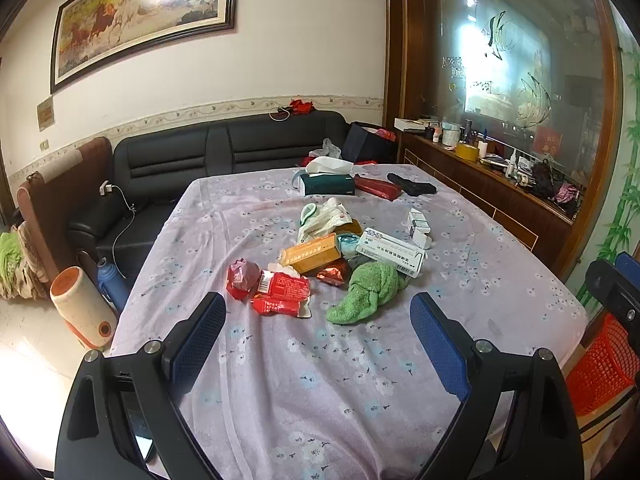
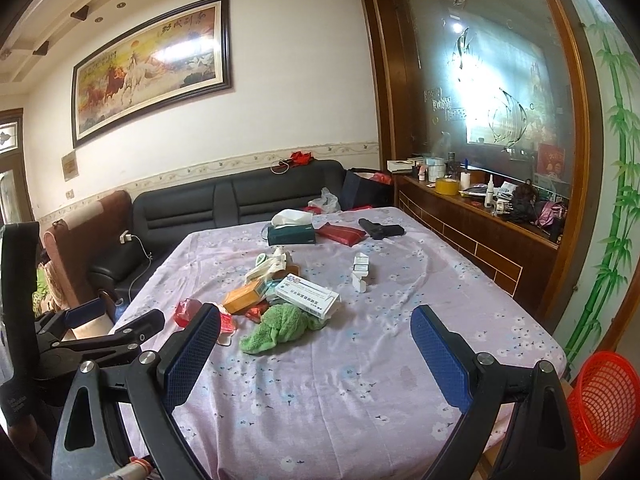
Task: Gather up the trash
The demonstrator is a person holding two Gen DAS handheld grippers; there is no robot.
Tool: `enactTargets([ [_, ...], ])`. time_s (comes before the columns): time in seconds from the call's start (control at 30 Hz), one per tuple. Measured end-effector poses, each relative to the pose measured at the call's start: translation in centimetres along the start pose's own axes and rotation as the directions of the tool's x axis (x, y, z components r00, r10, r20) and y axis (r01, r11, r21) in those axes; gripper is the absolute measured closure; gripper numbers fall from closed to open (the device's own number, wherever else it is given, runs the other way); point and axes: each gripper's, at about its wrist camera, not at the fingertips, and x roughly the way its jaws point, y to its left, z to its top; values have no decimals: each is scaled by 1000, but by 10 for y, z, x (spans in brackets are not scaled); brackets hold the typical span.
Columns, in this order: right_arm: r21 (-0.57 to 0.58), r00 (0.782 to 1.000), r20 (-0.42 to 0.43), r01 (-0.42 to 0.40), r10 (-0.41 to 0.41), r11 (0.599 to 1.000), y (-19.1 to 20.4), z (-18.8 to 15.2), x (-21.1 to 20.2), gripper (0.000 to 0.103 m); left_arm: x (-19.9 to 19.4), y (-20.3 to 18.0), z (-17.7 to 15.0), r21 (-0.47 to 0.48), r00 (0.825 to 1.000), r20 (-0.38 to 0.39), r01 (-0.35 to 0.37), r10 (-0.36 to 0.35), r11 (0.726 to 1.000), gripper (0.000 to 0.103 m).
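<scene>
A table under a lilac flowered cloth. Mid-table lie a green rag, red wrappers and medicine boxes; a tissue box sits at the far end.

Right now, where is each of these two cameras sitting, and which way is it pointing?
Left wrist view: on the left gripper, above the near table edge, facing the trash pile and the sofa; its own open blue-padded fingers show, with the right gripper at the right edge.
Right wrist view: on the right gripper, slightly further right, facing the same way; its open fingers show, with the left gripper at the left.
Both share the green cloth, tissue box and red basket.
</scene>
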Motion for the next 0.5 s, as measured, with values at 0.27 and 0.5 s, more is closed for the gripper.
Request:
enactTargets([
  [0.27,-1,1000,10,-27,27,1000,-5,1,4,5,7,-5,0,4,1000,-27,4,-4,1000,10],
  [0.5,1,999,-5,-44,44,999,-10,2,18,5,27,-6,0,4,998,-55,12,-12,1000,10],
])
